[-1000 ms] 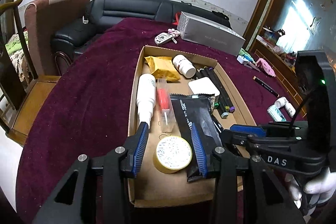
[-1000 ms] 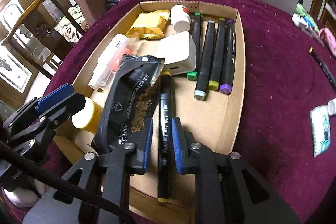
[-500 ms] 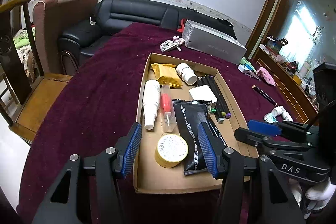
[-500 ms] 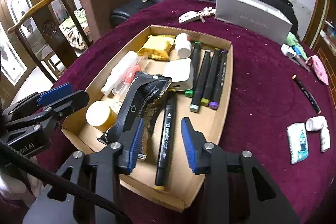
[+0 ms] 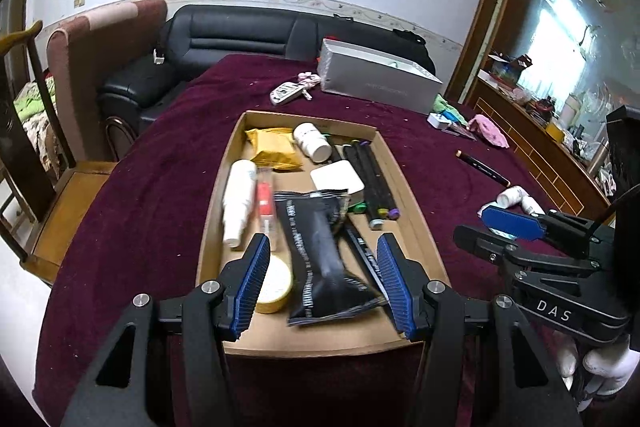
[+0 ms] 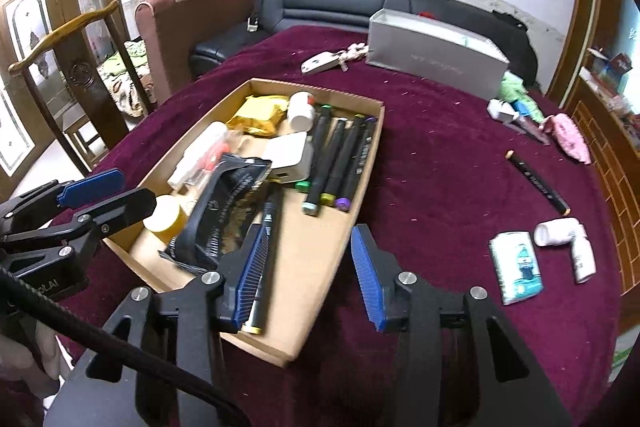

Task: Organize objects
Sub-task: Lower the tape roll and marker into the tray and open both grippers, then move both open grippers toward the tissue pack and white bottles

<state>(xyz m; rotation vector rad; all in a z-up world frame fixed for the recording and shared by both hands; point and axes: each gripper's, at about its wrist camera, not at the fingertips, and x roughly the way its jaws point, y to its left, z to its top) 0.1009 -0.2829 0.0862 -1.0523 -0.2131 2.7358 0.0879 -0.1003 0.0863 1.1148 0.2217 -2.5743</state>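
Left view: left claw (image 5: 322, 283) is open and holding nothing, hovering over the box (image 5: 416, 227), with the black pouch (image 5: 320, 251) lying below between its pads. Right view: right claw (image 6: 310, 275) is opening, empty, and a marker (image 6: 265, 251) lies in the box just past its left pad.
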